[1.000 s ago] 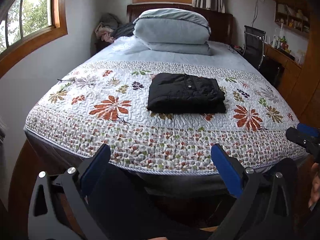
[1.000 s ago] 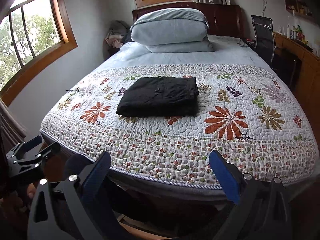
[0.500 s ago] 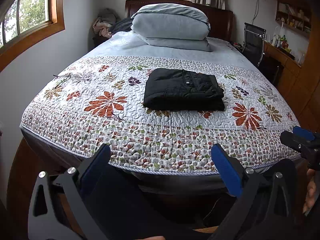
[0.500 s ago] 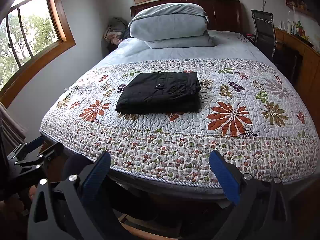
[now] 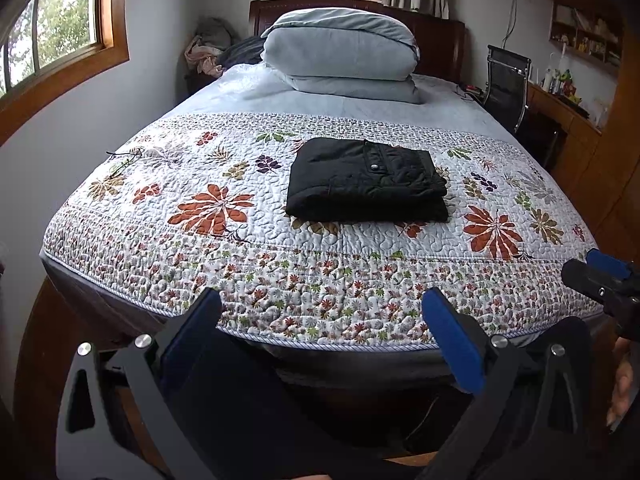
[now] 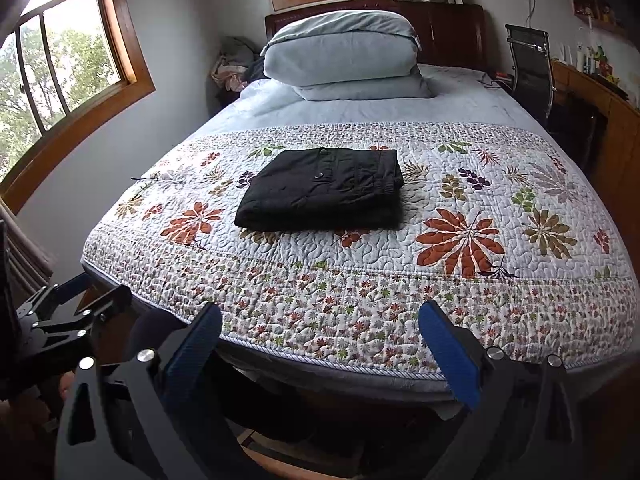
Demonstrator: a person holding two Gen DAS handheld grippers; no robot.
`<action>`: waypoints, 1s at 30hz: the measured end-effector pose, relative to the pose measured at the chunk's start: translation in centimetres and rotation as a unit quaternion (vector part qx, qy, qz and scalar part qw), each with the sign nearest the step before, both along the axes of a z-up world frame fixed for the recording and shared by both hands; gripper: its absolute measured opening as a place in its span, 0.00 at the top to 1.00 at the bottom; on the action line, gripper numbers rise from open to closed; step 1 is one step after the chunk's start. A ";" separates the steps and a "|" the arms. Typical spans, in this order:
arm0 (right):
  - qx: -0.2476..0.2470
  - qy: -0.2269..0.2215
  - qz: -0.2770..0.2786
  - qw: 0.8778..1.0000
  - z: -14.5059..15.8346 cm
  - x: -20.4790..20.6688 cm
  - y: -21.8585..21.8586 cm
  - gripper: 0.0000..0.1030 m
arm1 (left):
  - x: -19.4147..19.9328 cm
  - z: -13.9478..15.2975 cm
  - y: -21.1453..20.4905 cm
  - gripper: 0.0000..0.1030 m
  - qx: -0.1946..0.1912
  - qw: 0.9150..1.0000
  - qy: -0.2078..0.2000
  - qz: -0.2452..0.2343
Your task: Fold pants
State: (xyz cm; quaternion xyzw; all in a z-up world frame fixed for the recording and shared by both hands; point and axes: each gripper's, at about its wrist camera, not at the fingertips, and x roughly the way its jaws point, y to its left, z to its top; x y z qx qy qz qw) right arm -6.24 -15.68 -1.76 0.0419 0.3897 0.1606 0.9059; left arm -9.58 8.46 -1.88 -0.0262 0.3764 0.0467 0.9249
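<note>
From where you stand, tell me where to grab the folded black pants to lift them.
Probably grip the black pants at their thick folded near edge, coming from the foot of the bed: that edge faces both open grippers and stacks every layer.

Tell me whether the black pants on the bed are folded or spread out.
Folded: the black pants lie as a compact, layered rectangle on the floral quilt.

Black tongs (image 5: 320,320), blue pads (image 5: 452,348), silver screws (image 5: 143,341).
</note>
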 end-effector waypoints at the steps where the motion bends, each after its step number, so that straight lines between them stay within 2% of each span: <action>1: 0.000 0.000 0.000 1.000 0.1 0.0 0.0 0.03 | 0.0 0.0 0.0 0.03 0.002 1.000 0.000 0.000; 30: -0.012 -0.002 0.002 1.000 0.3 0.3 0.1 0.03 | 0.2 0.0 -0.3 0.03 0.006 1.000 -0.001 -0.004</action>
